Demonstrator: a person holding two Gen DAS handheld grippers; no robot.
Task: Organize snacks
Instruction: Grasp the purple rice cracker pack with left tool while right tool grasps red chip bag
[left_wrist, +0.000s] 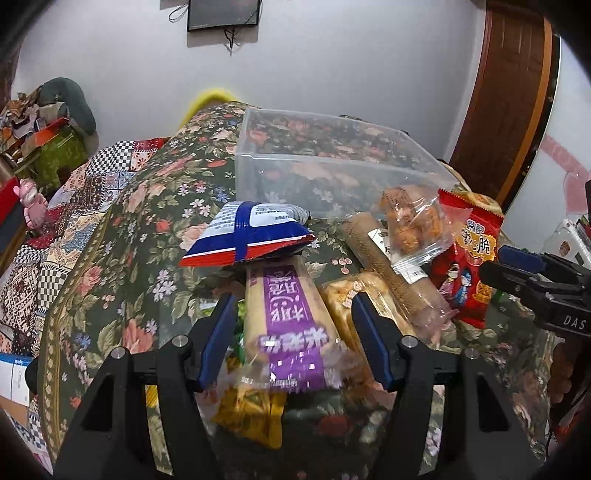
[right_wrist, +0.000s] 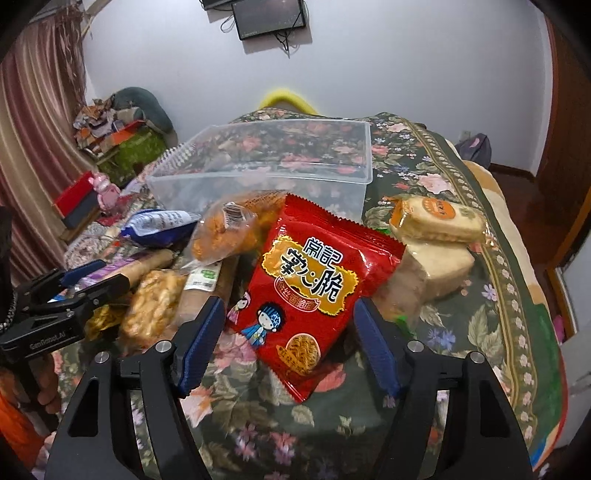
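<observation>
- The left gripper (left_wrist: 293, 332) is seen with its jaws part-way apart, straddling a long purple-labelled snack bar (left_wrist: 284, 325); whether the blue pads press on the wrapper cannot be told, as a small gap shows on each side.
- The right gripper (right_wrist: 291, 345) is held with its jaws at a similar middle width on either side of a red noodle-snack packet (right_wrist: 314, 280); no pad is seen touching it.
- The snacks are heaped on a surface covered by a floral cloth (right_wrist: 461, 325), just in front of a clear plastic bin (left_wrist: 332, 162), which holds no snack that can be seen.
- A blue, white and red packet (left_wrist: 247, 236) lies across the far end of the purple bar.
- A clear bag of orange-brown pieces (right_wrist: 225, 229) rests beside the red packet, towards the bin.
- A round wrapped cake (right_wrist: 439, 218) is stacked on a pale wrapped block (right_wrist: 432, 273) to the right of the red packet.
</observation>
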